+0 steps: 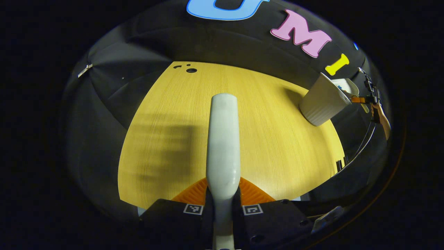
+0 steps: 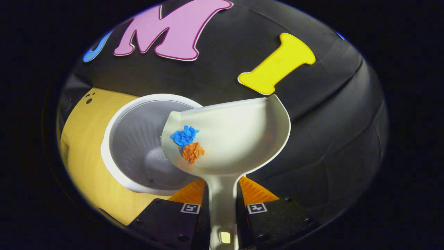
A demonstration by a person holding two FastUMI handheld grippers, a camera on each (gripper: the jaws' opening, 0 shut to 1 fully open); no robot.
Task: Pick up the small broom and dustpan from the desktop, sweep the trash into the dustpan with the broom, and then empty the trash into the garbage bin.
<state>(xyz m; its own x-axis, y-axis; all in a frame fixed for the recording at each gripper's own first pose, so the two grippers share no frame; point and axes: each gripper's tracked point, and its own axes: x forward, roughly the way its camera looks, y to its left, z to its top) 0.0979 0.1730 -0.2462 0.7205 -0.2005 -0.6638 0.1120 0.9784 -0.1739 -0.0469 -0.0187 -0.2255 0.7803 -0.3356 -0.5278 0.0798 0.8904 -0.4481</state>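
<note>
Closest to us in the left gripper view, our left gripper pinches the broom by its pale handle, both fingers pressed against its sides. That handle runs straight up the middle of the view, over the wooden table, and casts a blurred shadow on the wood to its left. We cannot see the bristles from here. Far off at the right edge of the table stands the white ribbed bin, with the dustpan showing just above its rim and a person's hand beyond it.

In the right gripper view, our right gripper is clamped on the dustpan's narrow handle, one finger on each side. We hold the pan tilted, its left edge lying over the open mouth of the bin. Two crumpled scraps sit inside the pan at that low left edge: a blue scrap and, touching it just below, an orange scrap. Both are in the pan, right at its lip above the bin's opening. We see the bin's ribbed inner wall and its floor, and the table to its left. Behind the pan hangs the booth's black cloth.
</note>
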